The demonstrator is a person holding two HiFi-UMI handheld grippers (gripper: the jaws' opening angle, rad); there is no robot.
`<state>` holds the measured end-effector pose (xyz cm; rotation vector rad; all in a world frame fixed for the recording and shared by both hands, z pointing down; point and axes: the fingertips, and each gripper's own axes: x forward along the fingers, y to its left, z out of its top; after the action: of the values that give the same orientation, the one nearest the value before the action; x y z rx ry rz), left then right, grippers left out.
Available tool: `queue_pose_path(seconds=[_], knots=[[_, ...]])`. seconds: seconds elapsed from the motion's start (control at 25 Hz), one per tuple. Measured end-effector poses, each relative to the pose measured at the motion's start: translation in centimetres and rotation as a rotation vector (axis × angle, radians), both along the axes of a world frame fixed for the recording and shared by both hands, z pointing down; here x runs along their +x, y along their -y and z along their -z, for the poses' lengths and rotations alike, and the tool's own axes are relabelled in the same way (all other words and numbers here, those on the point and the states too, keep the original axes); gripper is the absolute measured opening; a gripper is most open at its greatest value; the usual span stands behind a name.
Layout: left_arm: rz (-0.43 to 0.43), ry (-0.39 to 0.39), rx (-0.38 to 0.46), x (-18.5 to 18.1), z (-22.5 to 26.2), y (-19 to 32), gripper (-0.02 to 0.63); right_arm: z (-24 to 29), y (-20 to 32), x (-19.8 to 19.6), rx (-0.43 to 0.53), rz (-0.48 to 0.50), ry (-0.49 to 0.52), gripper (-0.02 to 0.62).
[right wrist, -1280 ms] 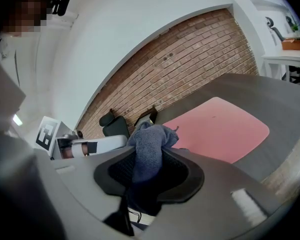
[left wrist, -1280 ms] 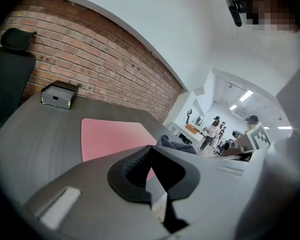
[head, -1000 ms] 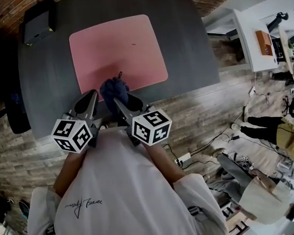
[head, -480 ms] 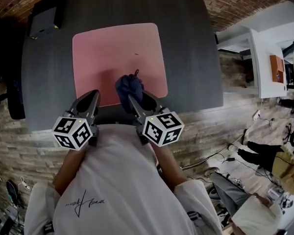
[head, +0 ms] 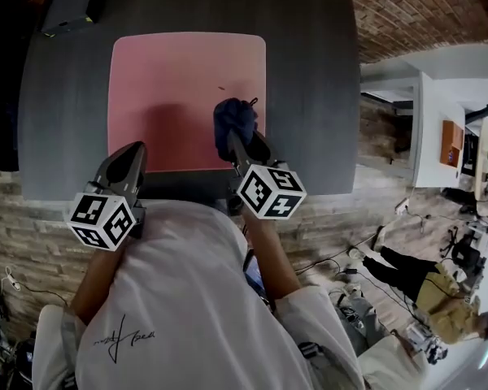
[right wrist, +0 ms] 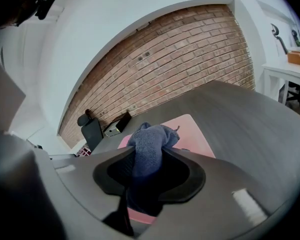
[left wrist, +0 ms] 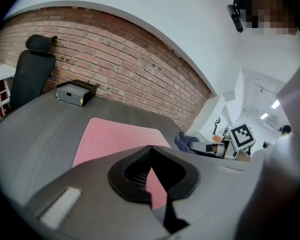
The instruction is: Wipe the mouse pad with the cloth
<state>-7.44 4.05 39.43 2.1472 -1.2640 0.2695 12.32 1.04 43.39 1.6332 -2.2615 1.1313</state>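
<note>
Both closed: left tongs (left wrist: 149, 148) empty, right tongs (right wrist: 149, 156) on forward-pointing cloth (head: 233, 116) over mouse pad (head: 171, 80)

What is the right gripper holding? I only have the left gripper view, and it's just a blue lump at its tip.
Observer: A blue cloth, bunched up. The right gripper view shows the right gripper shut on it.
Operator: Where on the mouse pad is it?
Observer: In the head view it's over the near right part, close to the right edge. I can't tell whether it touches.
Operator: Any dirt visible?
Observer: One small dark speck on the pink, just beyond the cloth.
</note>
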Motion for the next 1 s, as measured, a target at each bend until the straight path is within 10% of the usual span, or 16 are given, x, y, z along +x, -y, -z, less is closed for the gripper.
queue_pose_path(seconds=[1.0], knots=[[0.058, -0.195, -0.147, 3.0, -3.1, 8.0, 0.011, -4.8, 11.1, 6.1, -0.057, -0.056, -0.208, 0.141]])
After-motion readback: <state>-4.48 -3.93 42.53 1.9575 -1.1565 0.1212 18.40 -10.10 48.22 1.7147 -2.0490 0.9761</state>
